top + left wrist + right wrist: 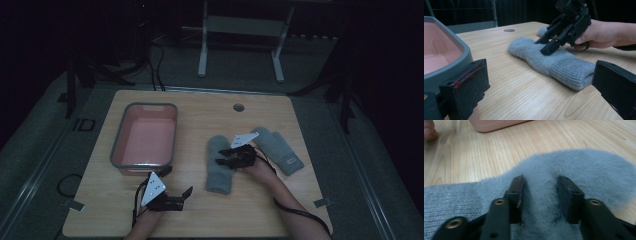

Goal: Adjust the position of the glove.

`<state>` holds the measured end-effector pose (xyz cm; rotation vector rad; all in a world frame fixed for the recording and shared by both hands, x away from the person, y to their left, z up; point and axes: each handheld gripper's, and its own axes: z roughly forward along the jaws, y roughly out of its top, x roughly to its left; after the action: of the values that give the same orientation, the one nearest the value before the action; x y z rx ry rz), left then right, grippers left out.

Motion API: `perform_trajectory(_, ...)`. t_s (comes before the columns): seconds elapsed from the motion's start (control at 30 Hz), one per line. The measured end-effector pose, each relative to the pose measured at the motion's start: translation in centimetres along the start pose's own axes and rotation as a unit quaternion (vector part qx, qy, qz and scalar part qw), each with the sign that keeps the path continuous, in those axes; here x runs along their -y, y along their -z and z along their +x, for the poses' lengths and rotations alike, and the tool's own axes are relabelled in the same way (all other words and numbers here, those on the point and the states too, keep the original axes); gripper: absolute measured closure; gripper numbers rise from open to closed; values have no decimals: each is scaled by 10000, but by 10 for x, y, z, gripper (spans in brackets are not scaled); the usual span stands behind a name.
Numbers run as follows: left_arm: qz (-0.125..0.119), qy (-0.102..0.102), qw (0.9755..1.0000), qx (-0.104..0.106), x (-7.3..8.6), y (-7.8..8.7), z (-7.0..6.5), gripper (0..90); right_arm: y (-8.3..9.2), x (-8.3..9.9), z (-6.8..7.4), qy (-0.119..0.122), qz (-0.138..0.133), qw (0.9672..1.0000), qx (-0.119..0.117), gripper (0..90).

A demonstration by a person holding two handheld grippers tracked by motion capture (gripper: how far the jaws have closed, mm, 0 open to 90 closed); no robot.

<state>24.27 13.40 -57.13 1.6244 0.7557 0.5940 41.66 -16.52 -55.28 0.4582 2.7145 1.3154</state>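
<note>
Right gripper (231, 156), jaws apart, presses into the near mitten (219, 165) lying mid-table right of the tub (145, 136); left gripper (176, 184) open; a shallow pinch probably snags only fuzz and slips.

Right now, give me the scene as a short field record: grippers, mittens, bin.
right gripper: jaws part open, set down on the near mitten, fluffy fabric between them; whether the pads press it is not clear
left gripper: open, nothing between the jaws, over bare table beside the bin
near mitten: grey, flat on the table, cuff toward the person
far mitten: grey, flat, right of the right hand
bin: grey rim, pink inside, nothing visible in it
</note>
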Motion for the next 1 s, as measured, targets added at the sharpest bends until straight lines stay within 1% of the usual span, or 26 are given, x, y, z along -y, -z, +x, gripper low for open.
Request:
perform_trajectory(0.1,-4,13,10000,4,0,0,0,14,5,-4,1,102,23,9999,45,489)
perform_trajectory(0.17,-3,9,10000,4,0,0,0,14,10,-6,2,121,36,9998,129,461)
perform_trajectory(0.2,-4,14,10000,4,0,0,0,14,13,-6,2,88,11,9999,137,435)
perform_trajectory(0.27,-5,16,10000,5,0,0,0,14,20,-6,2,-7,-20,9997,232,376)
perform_trajectory(0.3,-4,11,10000,5,0,0,0,14,24,-6,2,-24,-43,9996,280,364)
perform_trajectory(0.37,-1,7,10000,0,0,0,0,13,34,-5,4,-21,-179,9989,441,341)
perform_trajectory(0.4,-3,8,10000,1,0,0,0,14,38,-5,3,-53,-154,9988,468,325)
perform_trajectory(0.47,-3,11,10000,0,0,0,0,13,46,-3,3,-147,-145,9982,556,325)
perform_trajectory(0.5,-1,7,10000,-1,0,0,0,14,52,-2,2,-207,-154,9975,664,325)
perform_trajectory(0.57,0,3,10000,-3,0,0,0,13,64,1,0,-267,-203,9965,765,344)
perform_trajectory(0.6,0,3,10000,-3,0,0,0,13,64,1,0,-267,-203,9965,765,344)
perform_trajectory(0.63,-1,6,10000,-2,0,0,0,13,69,3,-1,-282,-214,9958,850,362)
perform_trajectory(0.67,-4,16,10000,-1,0,0,0,14,81,7,-4,-299,-216,9945,984,363)
perform_trajectory(0.7,-4,17,10000,-1,0,0,0,14,87,9,-5,-313,-237,9937,1050,363)
perform_trajectory(0.77,-4,17,10000,0,0,0,0,14,98,13,-8,-362,-286,9926,1119,364)
perform_trajectory(0.8,-4,17,10000,0,0,0,0,14,98,13,-8,-362,-286,9926,1119,364)
perform_trajectory(0.83,-5,18,10000,2,0,0,0,14,109,18,-12,-401,-306,9914,1209,364)
perform_trajectory(0.87,-4,18,10000,0,0,0,0,14,114,20,-14,-451,-305,9910,1222,364)
perform_trajectory(0.93,-5,19,10000,-1,0,0,0,14,123,25,-18,-535,-301,9890,1348,361)
perform_trajectory(1.0,-5,17,10000,-3,0,0,0,14,130,31,-23,-679,-299,9865,1462,308)
